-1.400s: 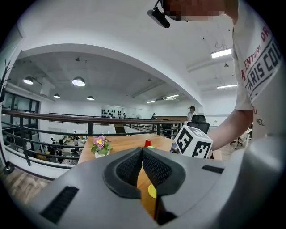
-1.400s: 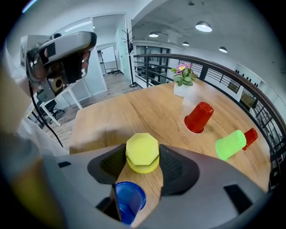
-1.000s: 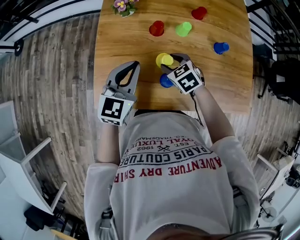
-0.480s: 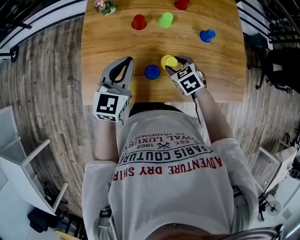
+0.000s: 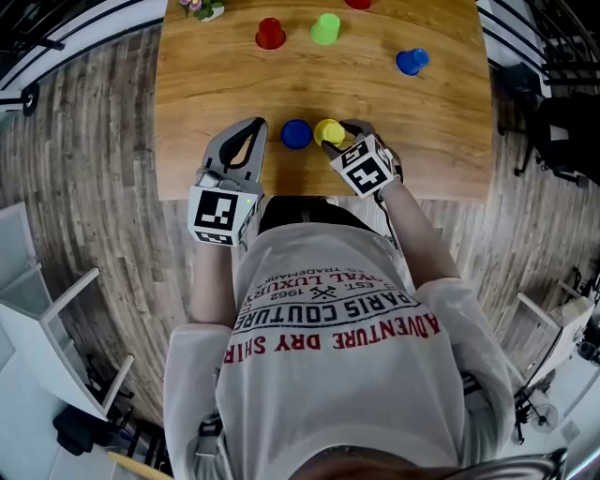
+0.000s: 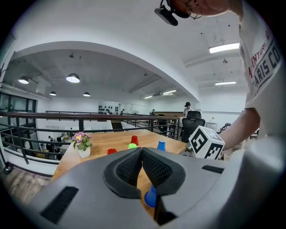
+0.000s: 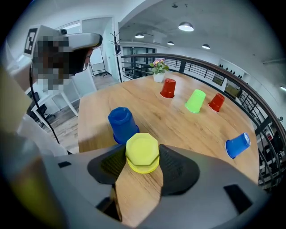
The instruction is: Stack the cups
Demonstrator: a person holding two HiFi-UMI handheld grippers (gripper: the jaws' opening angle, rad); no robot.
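A yellow cup [image 7: 142,154] is upside down between the pads of my right gripper [image 7: 142,164], which is shut on it. In the head view this yellow cup [image 5: 327,130] is just right of an upside-down blue cup [image 5: 295,134] near the table's front edge, with my right gripper [image 5: 336,136] on it. My left gripper [image 5: 247,148] hovers left of the blue cup, shut with nothing held. Its closed jaws fill the left gripper view, with the blue cup [image 6: 150,197] below them. Farther back stand a red cup [image 5: 270,33] and a green cup [image 5: 325,28]. Another blue cup [image 5: 411,61] lies on its side.
A second red cup [image 7: 216,102] stands behind the green one. A small flower pot [image 5: 199,7] sits at the far left corner of the wooden table [image 5: 422,131]. A railing [image 7: 232,76] runs beyond the table, and wooden floor surrounds it.
My right gripper has carried the yellow cup from behind the blue cup round to its right side, closer to the table's front edge. My left gripper has drifted a little toward the blue cup.
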